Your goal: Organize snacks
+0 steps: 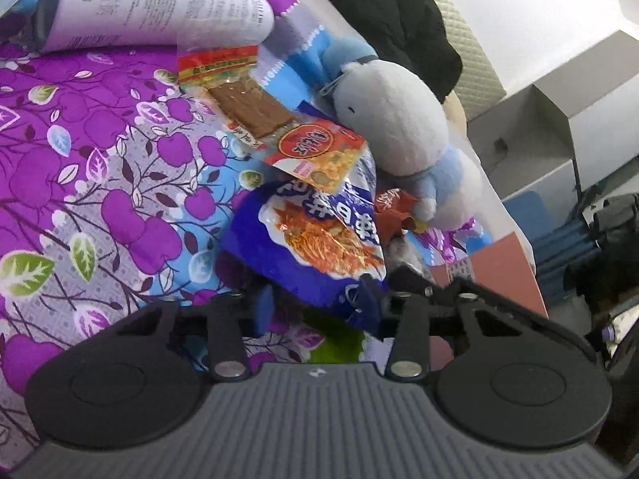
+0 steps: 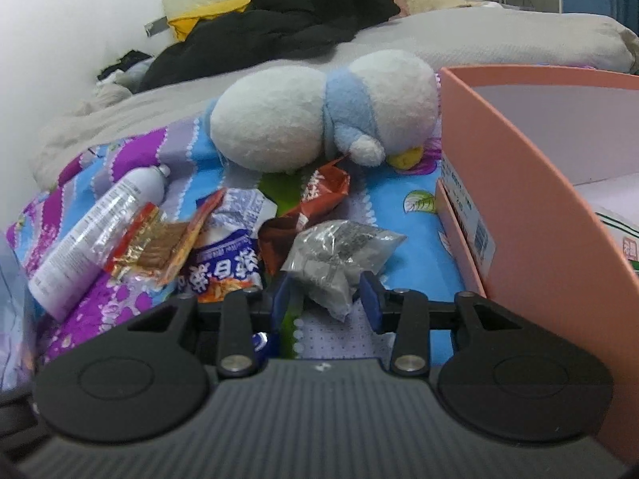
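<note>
A purple flowered bedspread [image 1: 80,151] is strewn with snacks beside a pink box [image 2: 539,183] that stands open at the right. The left gripper [image 1: 315,307] reaches over the near edge of a blue noodle packet [image 1: 319,231]. Its blue pads are partly spread with the packet's lower corner between them; the pad at three o'clock looks to be touching the wrapper, but I cannot tell whether both pads press on it. Beyond the packet, toward twelve o'clock, lie an orange snack packet [image 1: 319,151] and a clear packet with a brown slab [image 1: 243,92], and a white spray bottle [image 1: 159,4] lies at eleven o'clock. A white and blue plush toy [image 1: 399,127] sits at two o'clock. The right gripper [image 2: 325,295] is set around a clear bag of grey bits [image 2: 339,255], its pads partly spread on either side of the bag's near end, not visibly squeezing it. A red-brown wrapper [image 2: 319,195] lies just behind that bag. The step in hand seems to be taking hold of two snacks at once. Next, each gripper likely needs to close firmly on its crinkly wrapper, then lift and carry it to the pink box at three o'clock.
</note>
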Tool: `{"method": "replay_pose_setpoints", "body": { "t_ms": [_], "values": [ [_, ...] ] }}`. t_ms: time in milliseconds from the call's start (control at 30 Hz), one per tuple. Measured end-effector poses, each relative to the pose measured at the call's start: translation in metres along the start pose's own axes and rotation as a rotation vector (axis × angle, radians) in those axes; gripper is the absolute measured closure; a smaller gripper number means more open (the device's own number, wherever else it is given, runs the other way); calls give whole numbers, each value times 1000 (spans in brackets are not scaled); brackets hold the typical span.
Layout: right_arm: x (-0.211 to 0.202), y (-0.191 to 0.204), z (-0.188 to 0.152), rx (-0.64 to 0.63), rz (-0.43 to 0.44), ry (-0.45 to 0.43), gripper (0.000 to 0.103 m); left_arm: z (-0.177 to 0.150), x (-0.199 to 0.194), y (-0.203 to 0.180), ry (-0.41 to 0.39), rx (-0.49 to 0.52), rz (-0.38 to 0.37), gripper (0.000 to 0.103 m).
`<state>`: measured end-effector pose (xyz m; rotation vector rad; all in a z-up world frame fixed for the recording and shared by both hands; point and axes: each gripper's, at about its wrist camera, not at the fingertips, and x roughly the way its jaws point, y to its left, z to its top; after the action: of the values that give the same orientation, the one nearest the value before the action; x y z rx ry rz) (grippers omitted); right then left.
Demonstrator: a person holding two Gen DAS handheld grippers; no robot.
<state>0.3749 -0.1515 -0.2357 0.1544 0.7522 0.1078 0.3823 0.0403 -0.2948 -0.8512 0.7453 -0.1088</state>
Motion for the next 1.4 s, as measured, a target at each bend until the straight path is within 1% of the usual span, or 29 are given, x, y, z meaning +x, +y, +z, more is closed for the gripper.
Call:
{"method": "replay_pose_setpoints", "body": {
  "t_ms": [33, 67, 100, 133, 167, 200, 233, 267, 300, 400, 467, 633, 800, 1100, 1300, 1400],
  "values": [
    [0, -1, 0, 1, 6, 6, 72, 1, 1, 0, 5, -8, 2, 67],
    [0, -1, -1, 2, 9, 6, 72, 1, 2, 1, 10, -13, 2, 74],
    [-1, -1, -1, -1, 11, 5, 73, 1, 2, 2, 15, -17, 5, 78],
    [-2, -1, -1, -1, 14, 4, 74, 0, 2, 2, 16, -19, 7, 85],
    [-3, -1, -1, 0, 16, 4, 80, 0, 0, 3, 9, -20, 9, 89],
    [-4, -1, -1, -2, 17, 4, 83, -1, -2, 2, 2, -18, 10, 90],
    [-6, -1, -2, -5, 15, 1, 84, -2, -5, 1, -2, -12, 13, 91],
    [-8, -1, -2, -7, 14, -1, 87, -3, -7, -1, -1, -4, 22, 92],
    [-10, -1, -3, -10, 16, 0, 87, -4, -9, -3, -2, 0, 29, 92],
    [-18, 0, -5, -23, 15, -4, 88, -6, -18, -4, -6, -12, 20, 93],
    [-25, 0, -6, -29, 14, -6, 88, -9, -23, -4, 11, -33, 10, 93],
    [-46, 0, -17, -48, 8, -7, 88, -19, -45, -6, 23, -32, 26, 95],
    [-66, 2, -33, -63, 20, 10, 88, -30, -71, -11, 27, -7, 30, 95],
    [-112, 6, -66, -138, 51, 35, 88, -62, -122, -16, 42, 22, 51, 95],
    [-146, 12, -89, -173, 89, 59, 88, -82, -162, -21, 49, 79, 98, 95],
    [-158, 12, -102, -185, 106, 79, 88, -94, -178, -15, 55, 72, 115, 95]
  ]
}}
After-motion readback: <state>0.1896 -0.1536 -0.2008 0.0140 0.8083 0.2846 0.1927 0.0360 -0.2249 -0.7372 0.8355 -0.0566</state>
